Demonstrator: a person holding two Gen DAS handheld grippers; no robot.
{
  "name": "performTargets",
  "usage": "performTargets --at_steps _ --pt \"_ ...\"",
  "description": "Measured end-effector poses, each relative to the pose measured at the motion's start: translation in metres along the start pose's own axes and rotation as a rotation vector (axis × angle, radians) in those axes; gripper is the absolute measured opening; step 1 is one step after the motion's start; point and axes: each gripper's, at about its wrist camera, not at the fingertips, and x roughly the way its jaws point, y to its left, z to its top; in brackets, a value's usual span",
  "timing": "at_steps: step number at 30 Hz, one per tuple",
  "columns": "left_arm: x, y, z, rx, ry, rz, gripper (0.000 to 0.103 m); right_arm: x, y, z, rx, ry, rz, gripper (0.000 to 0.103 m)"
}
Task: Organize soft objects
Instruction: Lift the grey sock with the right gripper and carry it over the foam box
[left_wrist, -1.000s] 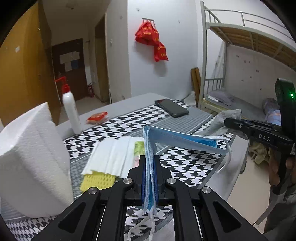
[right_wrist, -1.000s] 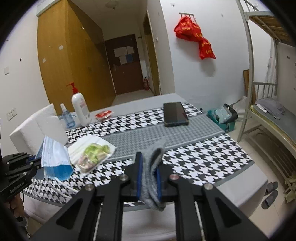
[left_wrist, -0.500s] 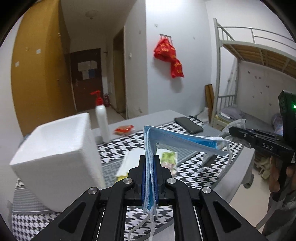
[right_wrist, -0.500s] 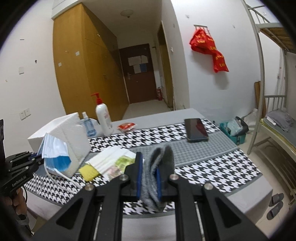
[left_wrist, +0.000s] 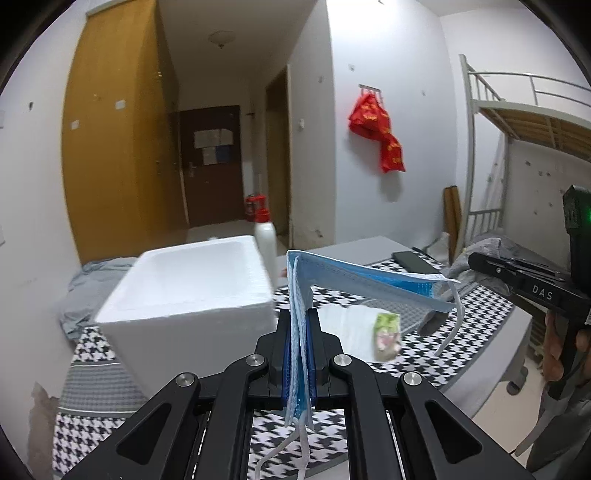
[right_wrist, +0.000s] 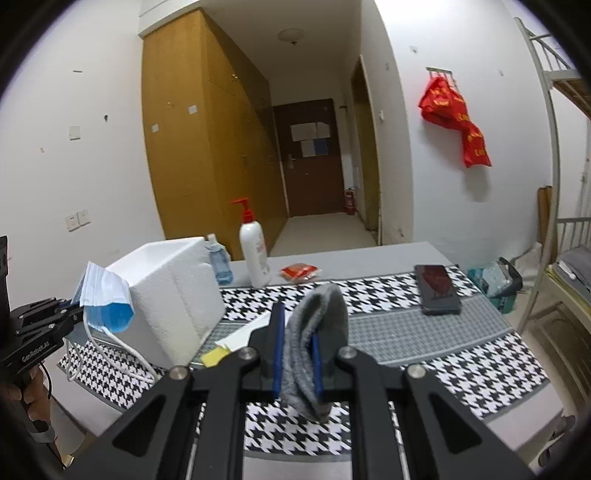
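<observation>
Masks (left_wrist: 354, 284), a thin stack of pleated blue and white sheets, are pinched between the jaws of the left gripper (left_wrist: 298, 360), held up above the bench (left_wrist: 491, 317). The stack folds over at the top and juts out to the right, and white ear loops dangle below the jaws and from its far end. The right gripper (right_wrist: 297, 360) is closed on a grey sock (right_wrist: 317, 332), a soft knitted piece doubled over into a rounded hump above the jaws, also held over the bench.

The left view looks down into the open top of a white foam box (left_wrist: 192, 291), showing its thick walls and hollow inside. The right view shows only the box's grainy outer sides, with the masks held just in front of its left face. The right view alone shows a small blue bottle (right_wrist: 218, 263) behind the box, the whole white pump bottle (right_wrist: 254, 254) with its red pump, a red packet (right_wrist: 300, 271) on the grey part of the bench, and a yellow sponge (right_wrist: 216, 357) near the box's base. The left view shows a flat white pack (left_wrist: 351, 321) with a green label lying on the houndstooth cloth (right_wrist: 480, 365). A dark phone (right_wrist: 436, 288) lies flat on the cloth's grey band in both views.
</observation>
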Motion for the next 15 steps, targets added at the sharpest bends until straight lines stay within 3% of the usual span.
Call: performTargets --at_steps 15 --pt "-0.025 0.038 0.002 -0.045 -0.026 0.121 0.008 0.022 0.05 0.027 -0.088 -0.034 0.135 0.016"
